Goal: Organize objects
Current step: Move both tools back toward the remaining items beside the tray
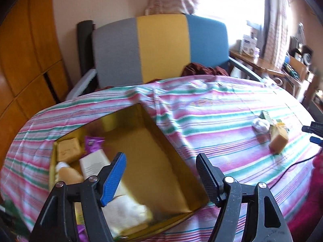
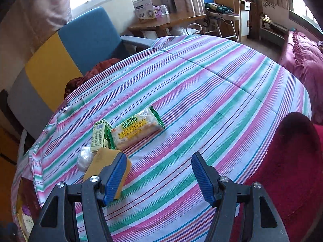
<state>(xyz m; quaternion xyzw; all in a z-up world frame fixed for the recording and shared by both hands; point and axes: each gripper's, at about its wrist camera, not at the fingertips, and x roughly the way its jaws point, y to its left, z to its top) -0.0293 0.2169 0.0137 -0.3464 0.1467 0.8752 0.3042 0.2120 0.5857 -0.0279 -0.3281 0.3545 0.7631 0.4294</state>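
Observation:
A gold box lies open on the striped cloth, holding a tan soap bar, a purple packet, a white carton and other items. My left gripper is open and empty above the box. My right gripper is open and empty over the cloth; it also shows at the right edge of the left wrist view. Ahead of it lie a tan block, a white wrapped ball, a green carton and a WEIDAN snack pack. The same group shows in the left wrist view.
The striped cloth covers a round table. A grey, yellow and blue chair stands behind it with a dark red cloth on the seat. A wooden side table and a red rug lie to the right.

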